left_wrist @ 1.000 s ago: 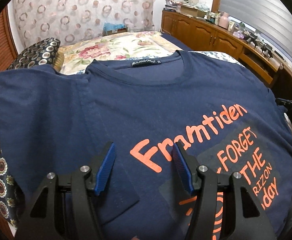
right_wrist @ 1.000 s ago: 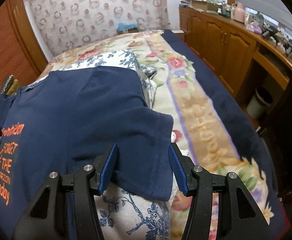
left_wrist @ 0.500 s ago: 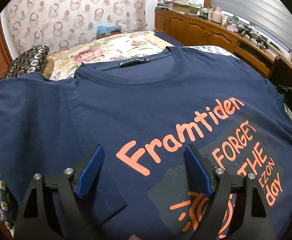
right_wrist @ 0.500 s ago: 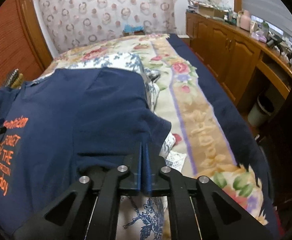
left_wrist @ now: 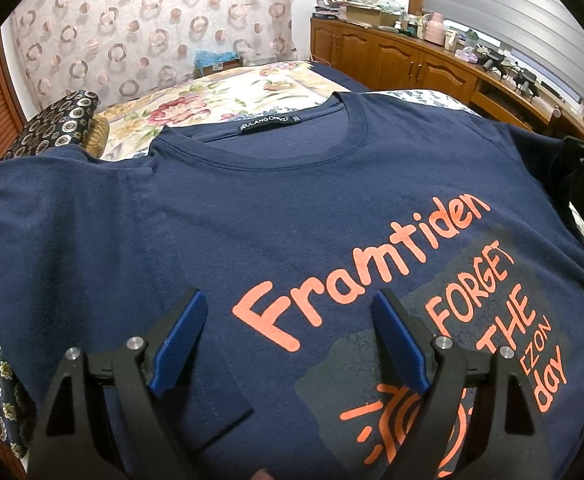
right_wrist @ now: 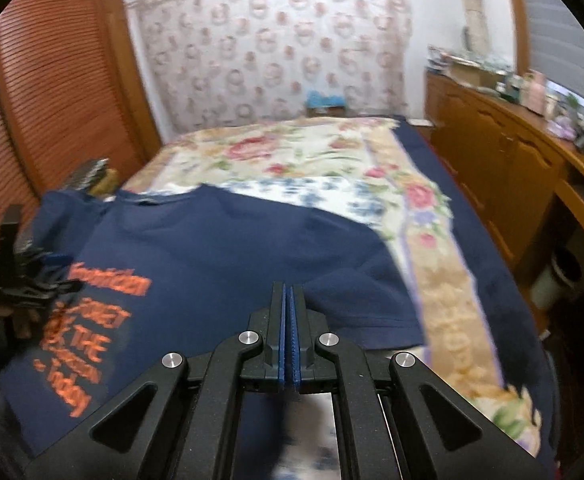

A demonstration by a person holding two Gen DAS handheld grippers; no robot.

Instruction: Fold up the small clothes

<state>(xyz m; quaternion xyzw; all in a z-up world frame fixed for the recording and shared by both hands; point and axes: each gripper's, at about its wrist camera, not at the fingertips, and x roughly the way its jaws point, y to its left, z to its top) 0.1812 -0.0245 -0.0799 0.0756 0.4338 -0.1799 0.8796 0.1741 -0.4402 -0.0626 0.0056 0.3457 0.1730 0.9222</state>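
Observation:
A navy T-shirt [left_wrist: 292, 208] with orange "Framtiden" print lies face up on the bed, neck toward the far wall. Its left sleeve is folded in over the body, the corner [left_wrist: 212, 392] lying under my left gripper [left_wrist: 288, 320]. That gripper hovers open over the chest print with nothing between its blue pads. In the right wrist view the same T-shirt [right_wrist: 232, 248] is blurred. My right gripper [right_wrist: 290, 292] is shut on the shirt's right sleeve, whose cloth rises to the pinched pads. The left gripper [right_wrist: 24, 276] shows at the far left, held by a hand.
The floral bedspread [right_wrist: 292, 152] stretches beyond the shirt. A dark patterned pillow [left_wrist: 52, 120] lies left of it. Wooden cabinets [right_wrist: 491, 152] with clutter on top run along the right, a waste bin [right_wrist: 551, 284] below them. Louvred wooden doors [right_wrist: 52, 100] stand left.
My right gripper shut on the right sleeve, then lifted it and carried it over the shirt. My left gripper opened wider and stayed over the print.

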